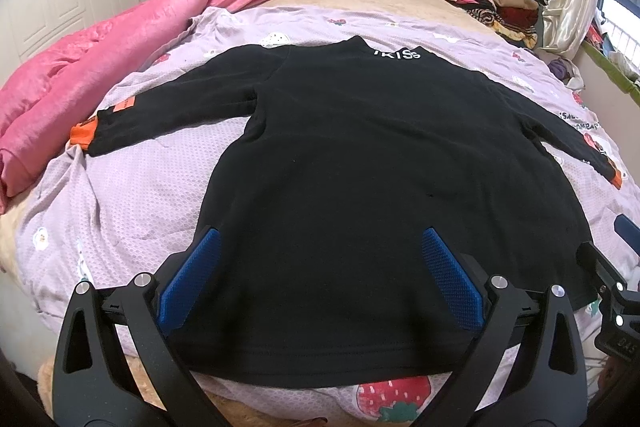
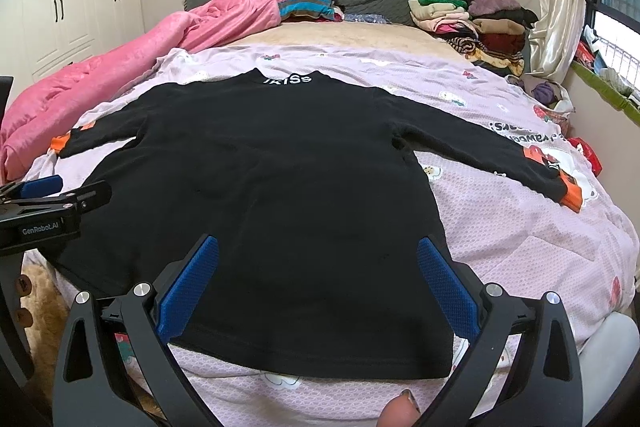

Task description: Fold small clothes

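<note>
Black long-sleeved top lies flat, sleeves spread, orange cuffs out, on the lilac printed sheet of the bed, hem toward both cameras; left gripper and right gripper hover over the hem, fingers spread wide, gripping nothing; pink quilt lies along left edge.

Both wrist cameras look low from the bed's 6 o'clock foot toward 12, sharing the flat black long-sleeved fleece top close below.
</note>
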{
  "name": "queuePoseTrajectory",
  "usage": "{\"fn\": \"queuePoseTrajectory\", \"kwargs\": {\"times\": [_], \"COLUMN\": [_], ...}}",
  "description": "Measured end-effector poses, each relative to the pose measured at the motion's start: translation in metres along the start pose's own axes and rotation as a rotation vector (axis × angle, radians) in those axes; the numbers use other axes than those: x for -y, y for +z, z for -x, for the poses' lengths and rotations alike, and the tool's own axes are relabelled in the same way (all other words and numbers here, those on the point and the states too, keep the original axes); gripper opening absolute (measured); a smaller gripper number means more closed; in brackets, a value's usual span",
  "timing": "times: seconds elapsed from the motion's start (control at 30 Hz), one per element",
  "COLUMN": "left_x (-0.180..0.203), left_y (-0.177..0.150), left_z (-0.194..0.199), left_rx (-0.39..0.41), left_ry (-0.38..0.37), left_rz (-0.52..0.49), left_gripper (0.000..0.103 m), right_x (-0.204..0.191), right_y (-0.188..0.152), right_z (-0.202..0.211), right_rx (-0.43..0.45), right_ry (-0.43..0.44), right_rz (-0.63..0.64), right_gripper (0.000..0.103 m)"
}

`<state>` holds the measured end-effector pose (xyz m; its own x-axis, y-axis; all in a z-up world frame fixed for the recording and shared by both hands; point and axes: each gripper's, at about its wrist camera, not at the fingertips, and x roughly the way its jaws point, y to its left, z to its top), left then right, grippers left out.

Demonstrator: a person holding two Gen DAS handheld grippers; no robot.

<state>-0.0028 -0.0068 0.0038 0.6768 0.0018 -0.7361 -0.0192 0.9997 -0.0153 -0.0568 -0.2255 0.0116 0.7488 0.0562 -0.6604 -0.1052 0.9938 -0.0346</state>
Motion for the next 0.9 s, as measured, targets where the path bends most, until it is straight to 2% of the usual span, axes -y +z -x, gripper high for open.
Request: {"fn": "queuePoseTrajectory", "kwargs": {"times": [0.9], "left_x": [0.0032], "left_y": [-0.0007], "left_z": [-0.0029], "left_rx": [-0.005], "left_ry": [0.007], "left_rz": [-0.009], "left_gripper": [0.094], "right_x": [-0.0027], "right_y": [-0.0004], "right_z": [-0.003], "right_rx": [0.0], "right_ry": [0.014], "right_rz": [-0.012], "right_gripper": [0.099]}}
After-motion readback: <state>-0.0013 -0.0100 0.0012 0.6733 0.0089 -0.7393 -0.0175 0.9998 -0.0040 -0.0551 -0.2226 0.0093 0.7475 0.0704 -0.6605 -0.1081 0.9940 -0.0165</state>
